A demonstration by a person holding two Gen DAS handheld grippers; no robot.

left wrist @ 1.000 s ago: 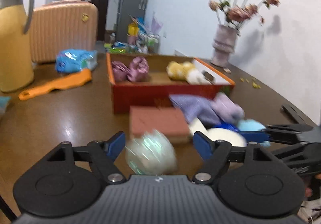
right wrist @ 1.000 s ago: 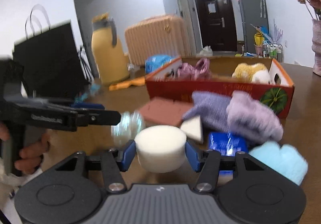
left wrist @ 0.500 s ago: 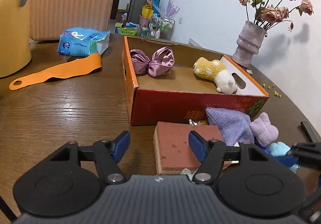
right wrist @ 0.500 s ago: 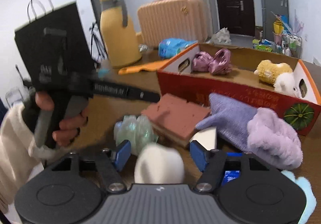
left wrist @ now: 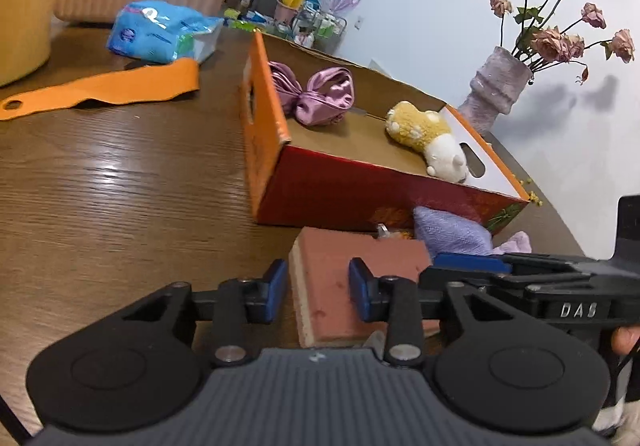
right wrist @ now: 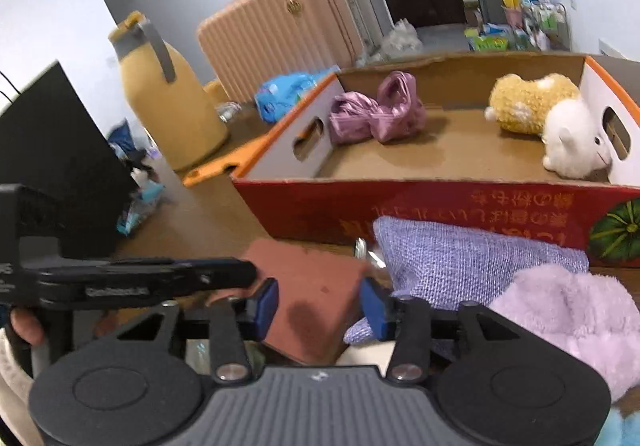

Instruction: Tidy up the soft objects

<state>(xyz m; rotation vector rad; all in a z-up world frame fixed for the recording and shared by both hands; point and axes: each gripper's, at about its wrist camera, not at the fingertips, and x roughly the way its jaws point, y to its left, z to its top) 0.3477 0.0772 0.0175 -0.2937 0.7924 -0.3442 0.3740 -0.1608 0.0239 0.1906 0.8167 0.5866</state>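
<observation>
A reddish-brown sponge block (left wrist: 360,250) lies on the table in front of the orange box (left wrist: 340,190). My left gripper (left wrist: 318,294) straddles its near left corner, jaws closing, with no clear squeeze on it. The right gripper (right wrist: 318,306) comes in from the other side, and the sponge (right wrist: 316,278) fills the gap between its closing jaws. A blue pad of the right gripper (left wrist: 472,261) reaches the sponge's right edge. Inside the box (right wrist: 440,206) lie a purple satin bow (right wrist: 380,114) and a yellow-and-white plush (right wrist: 532,106). A lilac knit cloth (right wrist: 460,258) and a fluffy lilac piece (right wrist: 560,314) rest beside the sponge.
A yellow thermos jug (right wrist: 172,106), a peach suitcase (right wrist: 280,26) and a black bag (right wrist: 52,150) stand to the left. A blue tissue pack (left wrist: 164,30) and an orange strip (left wrist: 108,90) lie beyond. A vase of dried roses (left wrist: 496,90) stands behind the box.
The left gripper left the shiny ball and the right gripper the white round sponge. Both moved forward to the brown sponge, and their jaws narrowed around it.
</observation>
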